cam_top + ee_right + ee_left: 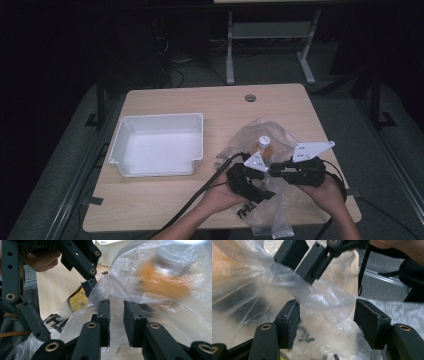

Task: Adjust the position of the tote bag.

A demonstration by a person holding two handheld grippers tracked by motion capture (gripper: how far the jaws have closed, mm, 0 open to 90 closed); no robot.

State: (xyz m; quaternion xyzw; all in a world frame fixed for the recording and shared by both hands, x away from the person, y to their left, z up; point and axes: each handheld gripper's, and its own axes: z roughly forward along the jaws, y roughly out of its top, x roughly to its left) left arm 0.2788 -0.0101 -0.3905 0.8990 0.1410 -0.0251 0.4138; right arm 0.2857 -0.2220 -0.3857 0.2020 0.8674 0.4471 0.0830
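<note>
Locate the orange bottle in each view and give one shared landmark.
High view: orange bottle, right of centre, inside the plastic bag.
Left gripper view: no bottle that I can make out.
Right gripper view: blurred orange shape, upper right, behind the film.
Shared landmark: the bag.

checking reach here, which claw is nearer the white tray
Left. The left claw sits by the clear plastic bag, just right of the white tray's near right corner. The right claw is farther right, across the bag from the tray.
</note>
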